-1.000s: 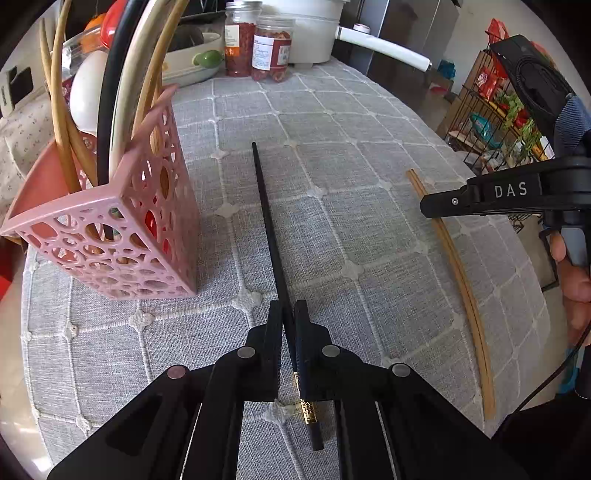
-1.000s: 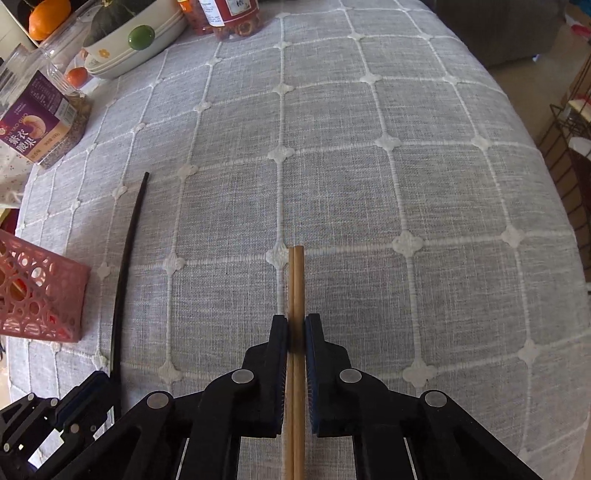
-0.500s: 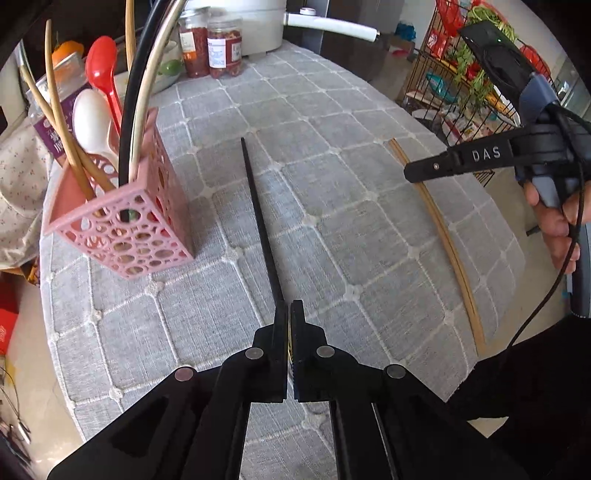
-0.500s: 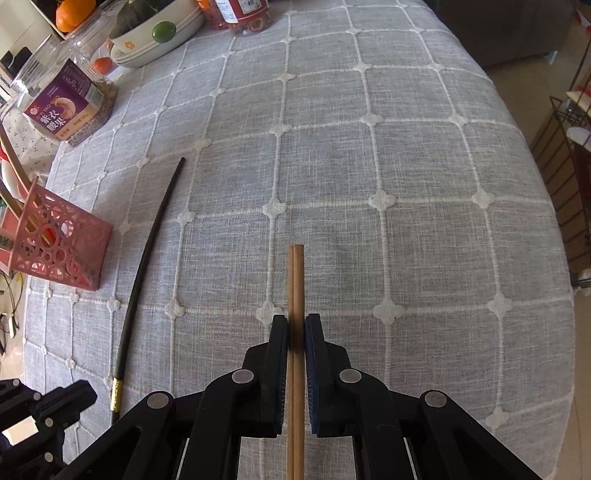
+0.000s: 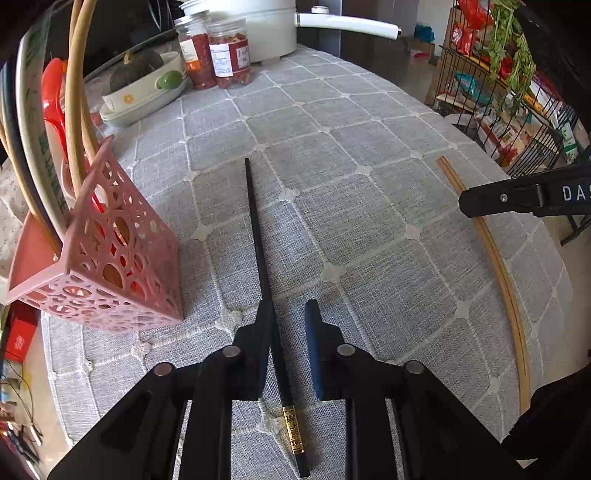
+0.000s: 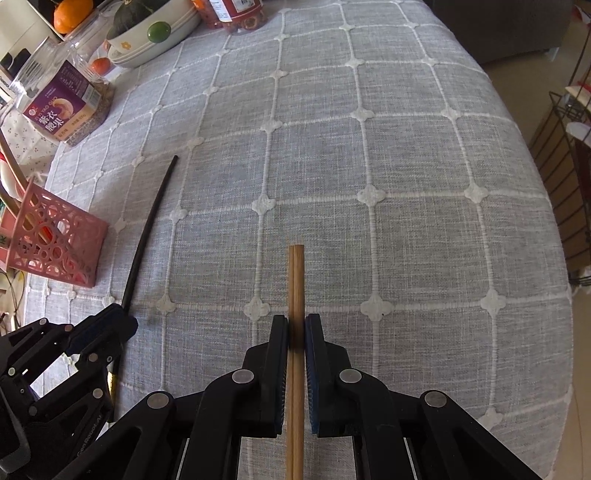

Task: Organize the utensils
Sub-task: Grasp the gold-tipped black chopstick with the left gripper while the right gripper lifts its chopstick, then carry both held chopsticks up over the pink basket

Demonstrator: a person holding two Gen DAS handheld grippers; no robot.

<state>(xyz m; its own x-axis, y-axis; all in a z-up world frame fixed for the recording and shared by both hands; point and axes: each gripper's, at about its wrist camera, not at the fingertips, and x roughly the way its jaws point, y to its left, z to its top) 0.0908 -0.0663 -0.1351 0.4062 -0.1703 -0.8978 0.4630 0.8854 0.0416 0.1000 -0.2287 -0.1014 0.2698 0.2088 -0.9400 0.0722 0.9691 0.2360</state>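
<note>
A black chopstick with a gold band lies on the grey checked tablecloth, running between the fingers of my left gripper. The jaws are opening: the stick rests against the left finger and a gap shows on its right. A pink perforated utensil basket stands just left of it, holding chopsticks and spoons. My right gripper is shut on a pair of wooden chopsticks, which point forward over the cloth. From the right wrist view, the left gripper sits at the lower left over the black chopstick.
A bowl with a squash, two jars and a white pot stand at the far side. A purple box sits far left. A wire rack stands beyond the table's right edge.
My left jaws, shut on the black chopstick before, have parted and the stick now rests on the cloth. The right gripper keeps its grip on the wooden chopsticks.
</note>
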